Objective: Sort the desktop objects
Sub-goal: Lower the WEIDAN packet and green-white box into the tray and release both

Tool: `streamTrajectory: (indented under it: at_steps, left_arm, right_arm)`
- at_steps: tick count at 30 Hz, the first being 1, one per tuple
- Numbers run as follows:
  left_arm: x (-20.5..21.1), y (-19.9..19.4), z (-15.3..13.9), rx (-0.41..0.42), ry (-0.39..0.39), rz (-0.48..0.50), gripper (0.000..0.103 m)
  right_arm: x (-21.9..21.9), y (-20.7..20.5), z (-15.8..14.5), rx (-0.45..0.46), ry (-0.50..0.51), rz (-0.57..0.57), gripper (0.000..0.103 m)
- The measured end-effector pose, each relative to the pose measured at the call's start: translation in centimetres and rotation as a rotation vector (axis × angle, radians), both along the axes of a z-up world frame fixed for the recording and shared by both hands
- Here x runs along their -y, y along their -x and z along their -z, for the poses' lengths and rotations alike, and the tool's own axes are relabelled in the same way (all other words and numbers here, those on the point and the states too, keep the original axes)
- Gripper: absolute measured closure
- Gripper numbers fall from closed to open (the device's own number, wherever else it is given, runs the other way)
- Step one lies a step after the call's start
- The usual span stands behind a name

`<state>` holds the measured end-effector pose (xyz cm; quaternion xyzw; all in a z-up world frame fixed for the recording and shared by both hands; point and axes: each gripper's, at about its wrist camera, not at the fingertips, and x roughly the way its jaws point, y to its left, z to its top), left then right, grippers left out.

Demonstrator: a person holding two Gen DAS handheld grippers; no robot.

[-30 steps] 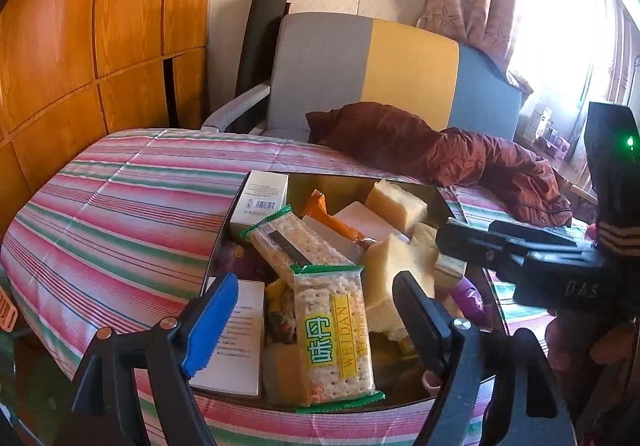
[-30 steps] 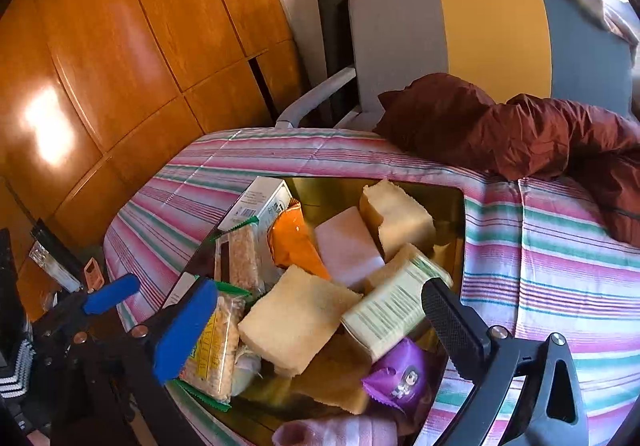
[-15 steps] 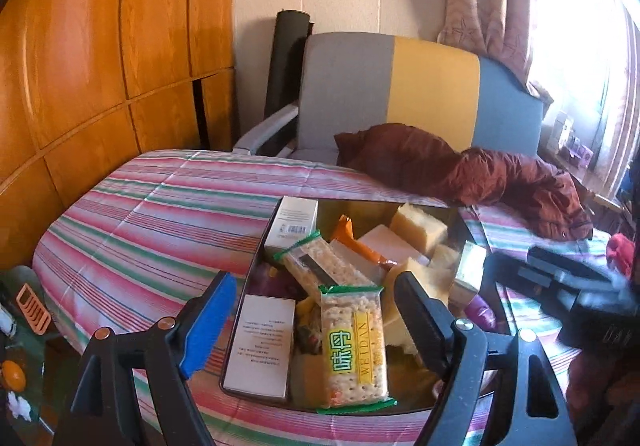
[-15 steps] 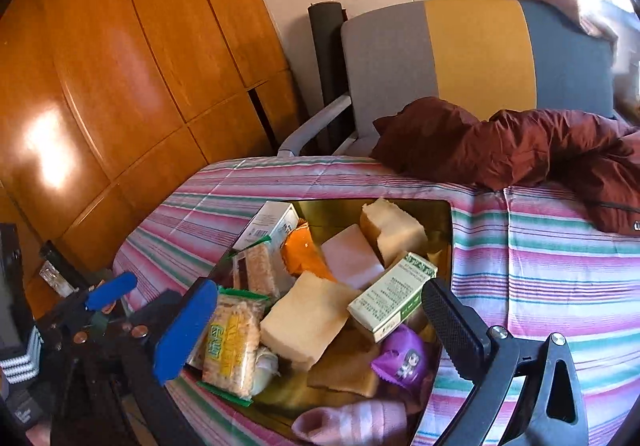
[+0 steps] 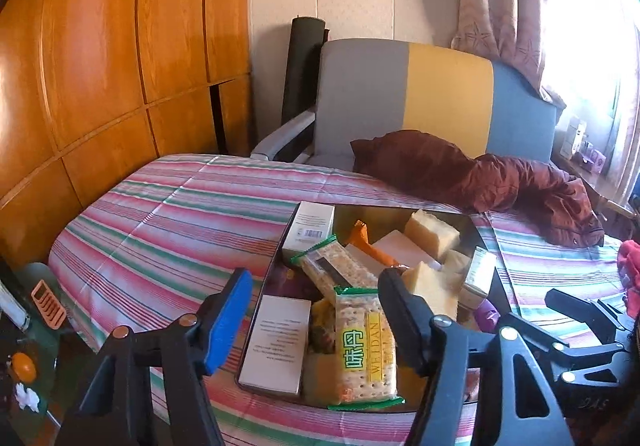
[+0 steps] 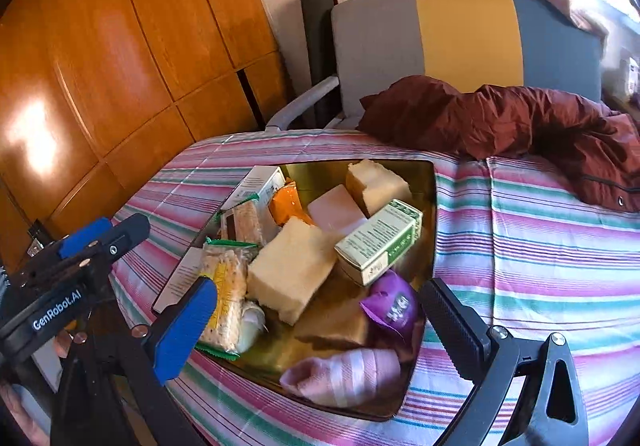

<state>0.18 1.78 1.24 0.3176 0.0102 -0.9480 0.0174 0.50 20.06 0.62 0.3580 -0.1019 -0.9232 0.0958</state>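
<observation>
A gold tray [image 5: 362, 213] [image 6: 320, 174] on the striped tablecloth holds cracker packs [image 5: 366, 352] [image 6: 224, 286], pale sponge blocks [image 6: 292, 272], white boxes [image 5: 280, 342], a green-and-white box [image 6: 380, 246], a purple packet [image 6: 394, 306] and a pink striped sock [image 6: 344, 372]. My left gripper [image 5: 316, 312] hovers short of the tray's near edge. Its jaws are closing, and the pads touch nothing. My right gripper [image 6: 320, 320] hangs wide open over the tray's near right corner, above the sock, gripping nothing.
A dark red jacket [image 6: 500, 118] lies across the table's far side, in front of a grey, yellow and blue armchair [image 5: 440, 98]. Wooden panels [image 5: 100, 66] line the left wall. Small items [image 5: 44, 306] sit low off the table's left edge.
Both cameras have drawn back from the tray, so it looks smaller and farther off. The left gripper's fingers stand closer together than before. The right gripper has slid toward the lower right in the left wrist view.
</observation>
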Motion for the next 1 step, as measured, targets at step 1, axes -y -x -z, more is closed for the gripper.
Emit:
streamTrajectory:
  at_steps: [1]
  left_arm:
    - [0.02,0.07,0.06,0.006,-0.003,0.001,0.037]
  right_arm:
    - [-0.18,-0.19,-0.03,-0.003,-0.001,0.006,0.000]
